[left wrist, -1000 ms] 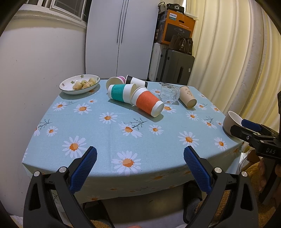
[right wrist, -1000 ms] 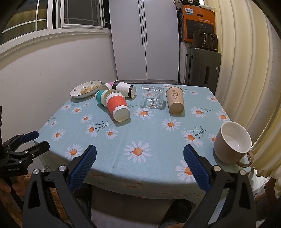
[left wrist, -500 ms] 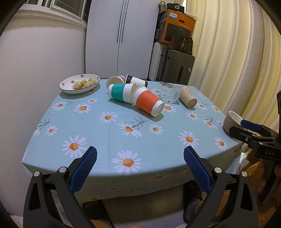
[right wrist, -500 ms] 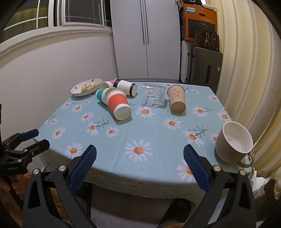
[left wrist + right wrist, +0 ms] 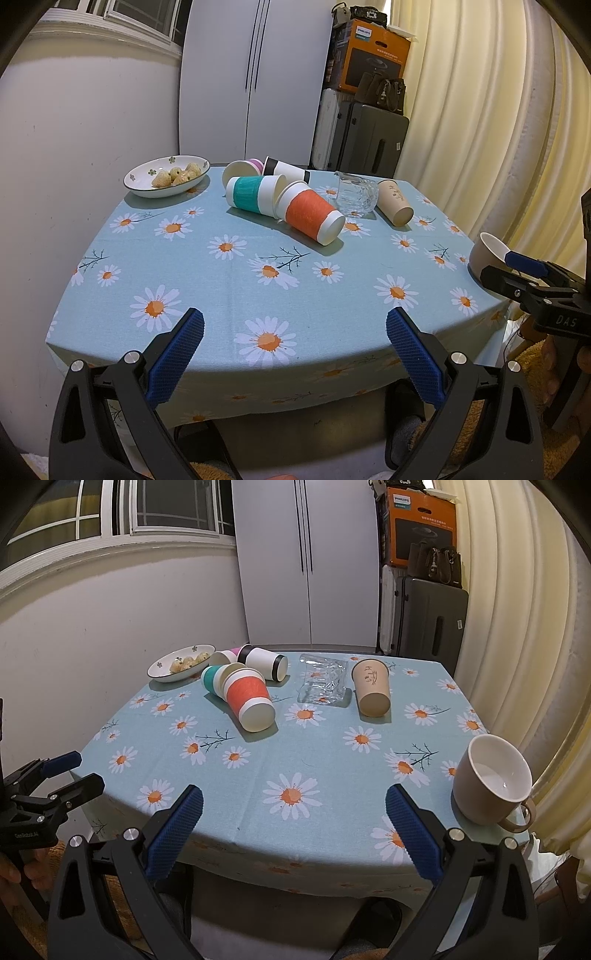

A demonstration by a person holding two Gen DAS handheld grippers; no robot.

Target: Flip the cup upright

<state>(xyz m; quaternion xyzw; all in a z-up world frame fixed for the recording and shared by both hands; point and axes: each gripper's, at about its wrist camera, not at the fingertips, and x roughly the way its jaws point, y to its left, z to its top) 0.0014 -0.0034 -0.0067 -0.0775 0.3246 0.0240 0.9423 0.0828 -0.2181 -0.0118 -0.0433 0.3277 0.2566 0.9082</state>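
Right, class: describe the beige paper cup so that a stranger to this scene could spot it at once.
Start at the daisy tablecloth and go to its far side by the curtain. Right of the clear glass lies the beige paper cup, on its side. It alone is plain tan with a small sprig drawing, apart from the colourful cups.

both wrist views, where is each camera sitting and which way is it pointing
Left wrist: behind the open left gripper at the table's near edge, looking across it at the tipped orange cup; the right gripper shows at the right edge.
Right wrist: behind the open right gripper further right along that edge, with the mug close by; the left gripper and a bit of a hand show at the left.
Shared: table, tipped cups, glass, bowl.
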